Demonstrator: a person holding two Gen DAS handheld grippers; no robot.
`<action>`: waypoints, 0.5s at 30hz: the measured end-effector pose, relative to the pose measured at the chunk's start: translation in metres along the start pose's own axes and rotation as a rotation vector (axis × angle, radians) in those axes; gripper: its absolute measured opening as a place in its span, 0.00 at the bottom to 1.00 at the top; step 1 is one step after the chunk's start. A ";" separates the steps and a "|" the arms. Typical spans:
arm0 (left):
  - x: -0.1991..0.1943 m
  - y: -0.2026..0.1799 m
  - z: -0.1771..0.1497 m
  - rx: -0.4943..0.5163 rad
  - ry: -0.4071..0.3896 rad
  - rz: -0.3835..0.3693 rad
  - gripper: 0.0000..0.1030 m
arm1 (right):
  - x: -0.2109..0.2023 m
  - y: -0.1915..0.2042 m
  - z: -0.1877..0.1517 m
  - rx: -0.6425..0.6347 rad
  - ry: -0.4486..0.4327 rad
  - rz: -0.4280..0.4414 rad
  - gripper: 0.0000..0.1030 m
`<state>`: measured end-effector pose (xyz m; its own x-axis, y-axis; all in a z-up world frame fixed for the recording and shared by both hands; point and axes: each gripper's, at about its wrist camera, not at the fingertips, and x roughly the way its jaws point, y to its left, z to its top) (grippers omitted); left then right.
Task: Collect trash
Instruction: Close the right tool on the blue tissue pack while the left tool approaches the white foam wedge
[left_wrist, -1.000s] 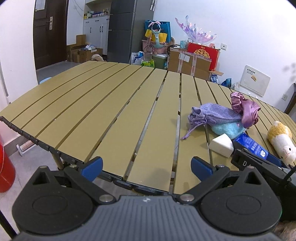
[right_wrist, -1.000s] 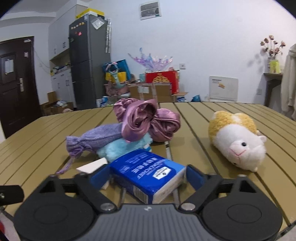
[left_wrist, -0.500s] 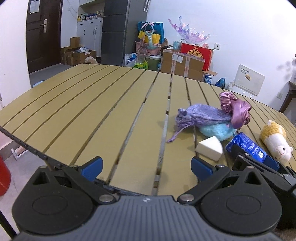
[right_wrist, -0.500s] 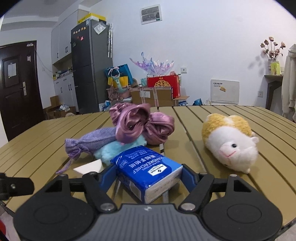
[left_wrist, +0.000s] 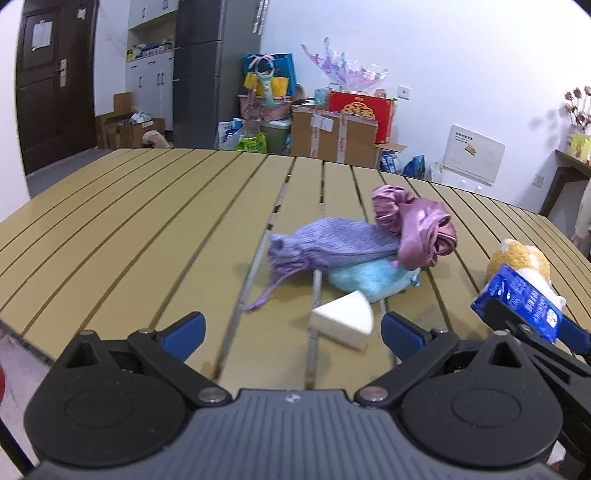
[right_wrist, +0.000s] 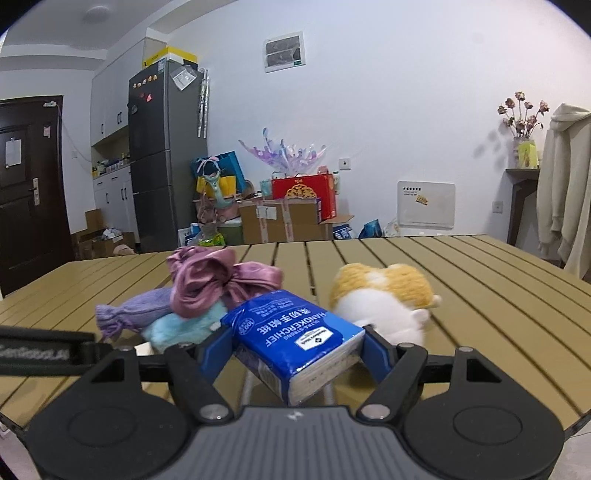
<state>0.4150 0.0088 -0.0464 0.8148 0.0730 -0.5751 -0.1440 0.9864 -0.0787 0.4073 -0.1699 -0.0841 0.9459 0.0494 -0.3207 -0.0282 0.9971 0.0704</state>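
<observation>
A blue handkerchief tissue pack (right_wrist: 291, 332) is lifted just off the slatted table (left_wrist: 129, 221), with my right gripper (right_wrist: 297, 347) shut on its two sides. The left wrist view shows the same pack (left_wrist: 517, 299) at the right edge. My left gripper (left_wrist: 291, 328) is open and low over the table's near edge, holding nothing. A white wedge-shaped sponge (left_wrist: 341, 323) lies just ahead, nearer its right finger, untouched.
Behind the wedge lie a purple drawstring pouch (left_wrist: 325, 243), a pink satin scrunchie (left_wrist: 413, 225) and a light blue plush (left_wrist: 369, 277) in one heap. A yellow-white hamster plush (right_wrist: 384, 295) sits right of the pack. Boxes and a fridge stand beyond the table.
My right gripper's fingers closed onto the tissue pack and raised it off the table. My left gripper slid right, so the white wedge now sits just ahead between its fingers.
</observation>
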 end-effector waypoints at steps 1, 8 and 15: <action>0.004 -0.004 0.001 0.012 0.001 -0.004 1.00 | -0.001 -0.002 0.000 0.000 -0.001 -0.005 0.71; 0.029 -0.022 0.001 0.065 0.011 0.034 0.99 | 0.004 -0.017 0.000 0.012 -0.002 -0.004 0.71; 0.038 -0.029 -0.005 0.096 0.024 -0.015 0.41 | 0.005 -0.016 -0.002 0.017 -0.002 0.000 0.71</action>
<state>0.4474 -0.0173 -0.0697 0.8029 0.0554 -0.5936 -0.0762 0.9970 -0.0101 0.4121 -0.1850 -0.0890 0.9467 0.0494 -0.3184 -0.0229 0.9960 0.0865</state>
